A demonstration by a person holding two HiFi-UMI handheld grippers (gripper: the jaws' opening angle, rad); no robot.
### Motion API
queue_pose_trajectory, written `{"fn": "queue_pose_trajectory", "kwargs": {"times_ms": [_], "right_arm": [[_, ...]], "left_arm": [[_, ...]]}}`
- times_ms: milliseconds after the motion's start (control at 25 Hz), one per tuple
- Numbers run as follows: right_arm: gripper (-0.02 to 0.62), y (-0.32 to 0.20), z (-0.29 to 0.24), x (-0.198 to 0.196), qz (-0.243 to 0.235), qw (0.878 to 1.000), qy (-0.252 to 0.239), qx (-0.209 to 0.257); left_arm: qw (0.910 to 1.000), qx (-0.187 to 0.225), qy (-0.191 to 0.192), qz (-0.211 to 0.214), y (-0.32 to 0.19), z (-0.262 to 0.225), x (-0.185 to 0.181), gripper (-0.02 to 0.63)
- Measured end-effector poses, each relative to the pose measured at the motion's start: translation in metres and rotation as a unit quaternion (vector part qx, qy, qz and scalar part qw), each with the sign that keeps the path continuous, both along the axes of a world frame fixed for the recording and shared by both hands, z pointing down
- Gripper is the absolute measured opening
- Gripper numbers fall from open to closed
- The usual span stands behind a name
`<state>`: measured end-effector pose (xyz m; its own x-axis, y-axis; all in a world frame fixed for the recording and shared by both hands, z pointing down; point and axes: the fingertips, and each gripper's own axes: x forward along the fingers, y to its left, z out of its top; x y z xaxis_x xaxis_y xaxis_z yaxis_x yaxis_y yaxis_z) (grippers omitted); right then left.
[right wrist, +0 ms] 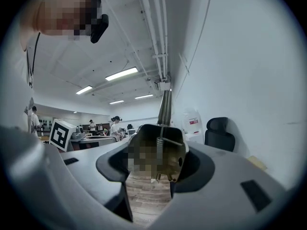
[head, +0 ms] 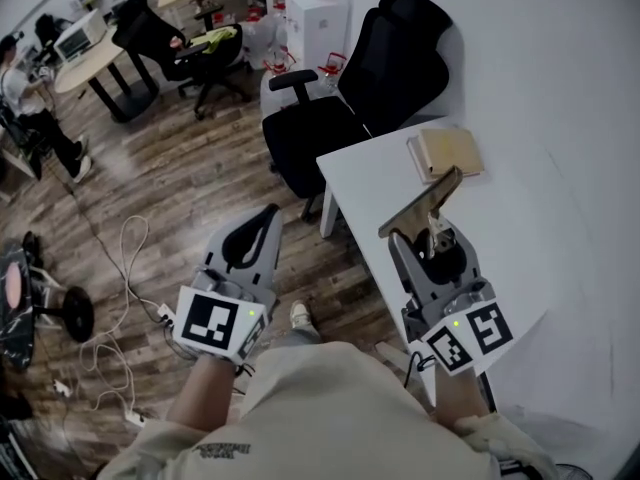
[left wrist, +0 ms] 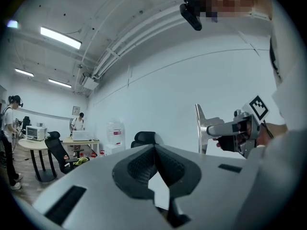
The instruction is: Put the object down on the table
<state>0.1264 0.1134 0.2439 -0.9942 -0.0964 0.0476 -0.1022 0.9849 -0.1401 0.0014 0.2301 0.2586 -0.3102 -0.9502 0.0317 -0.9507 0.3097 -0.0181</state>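
Note:
A metal spring clip with a long flat plate (head: 428,206) sits in my right gripper (head: 432,238), which is shut on its base. It hangs just above the near left part of the white table (head: 530,238), the plate slanting up and away. In the right gripper view the clip's body and spring (right wrist: 167,147) fill the gap between the jaws. From the left gripper view the plate (left wrist: 199,128) shows edge-on. My left gripper (head: 264,220) hovers over the wood floor left of the table, its jaws shut with nothing in them (left wrist: 154,150).
A flat tan box (head: 447,151) lies on the table just beyond the clip. A black office chair (head: 350,108) stands against the table's far left corner. White cables (head: 120,298) trail over the floor. People sit at desks (head: 85,53) far off.

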Motion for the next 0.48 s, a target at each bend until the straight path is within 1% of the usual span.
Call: {"fn": "queue_pose_trajectory", "kwargs": {"times_ms": [120, 280, 480], "right_arm": [[0.241, -0.007, 0.005, -0.033, 0.007, 1.000, 0.005, -0.021], [0.241, -0.020, 0.015, -0.062, 0.030, 0.999, 0.011, -0.042], [0.241, -0.043, 0.041, -0.085, 0.054, 0.997, 0.043, -0.043]], "left_arm": [[0.9999, -0.004, 0.000, 0.015, -0.007, 0.006, -0.031, 0.023], [0.9995, -0.006, 0.010, 0.030, -0.016, 0.010, -0.062, 0.023], [0.9990, -0.015, 0.017, 0.040, -0.030, 0.023, -0.090, 0.023]]}}
